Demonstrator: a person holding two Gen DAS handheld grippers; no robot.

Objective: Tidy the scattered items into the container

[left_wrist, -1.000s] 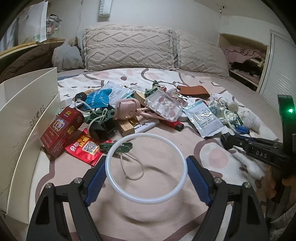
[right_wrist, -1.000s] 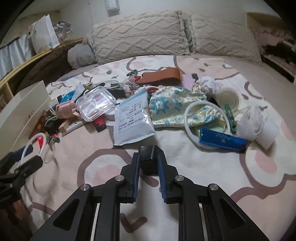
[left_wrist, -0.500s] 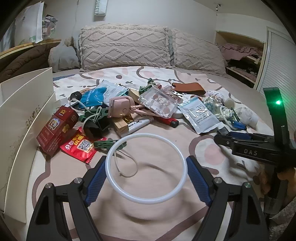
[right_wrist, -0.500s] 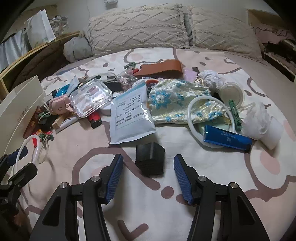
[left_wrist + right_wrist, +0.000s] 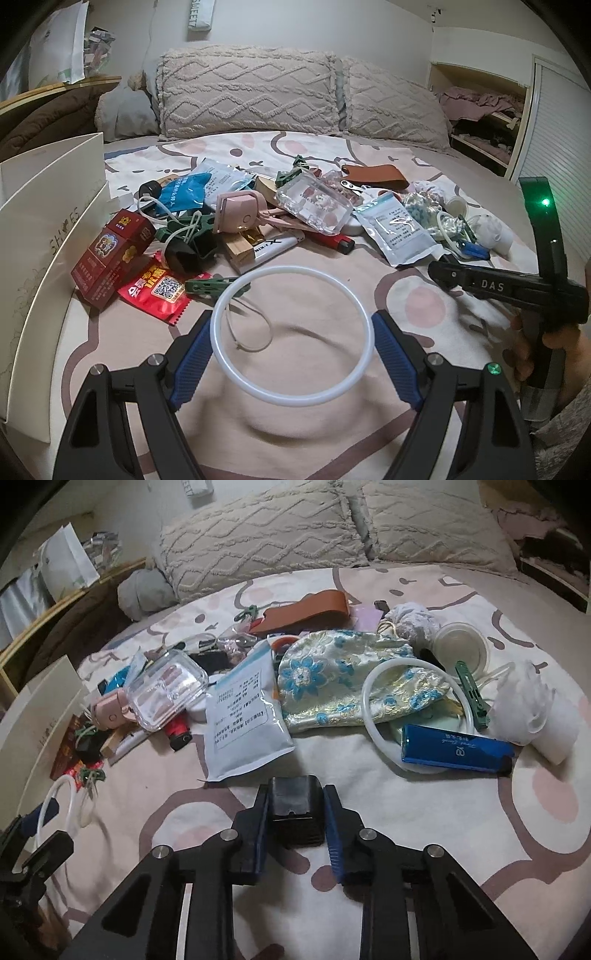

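Note:
My left gripper (image 5: 293,321) is shut on a white plastic ring (image 5: 291,268), which spans the gap between its blue pads just above the bedspread. In the right wrist view my right gripper (image 5: 295,794) is shut on a small black box (image 5: 295,812), one pad on each side of it, low over the bed. The container, a white shoe box (image 5: 37,221), stands open at the left edge of the bed, close to the left gripper. The right gripper's arm (image 5: 480,284) shows at the right of the left wrist view, held by a hand.
A pile of items lies across the bed: a red carton (image 5: 110,254), a pink case (image 5: 238,212), a clear plastic box (image 5: 314,206), a white pouch (image 5: 243,716), a floral bag (image 5: 343,672), a blue box (image 5: 454,749). Pillows (image 5: 251,96) line the headboard.
The right gripper opened and let go of the black box, which rested on the bed, then shut on it again. The left gripper kept still with the ring.

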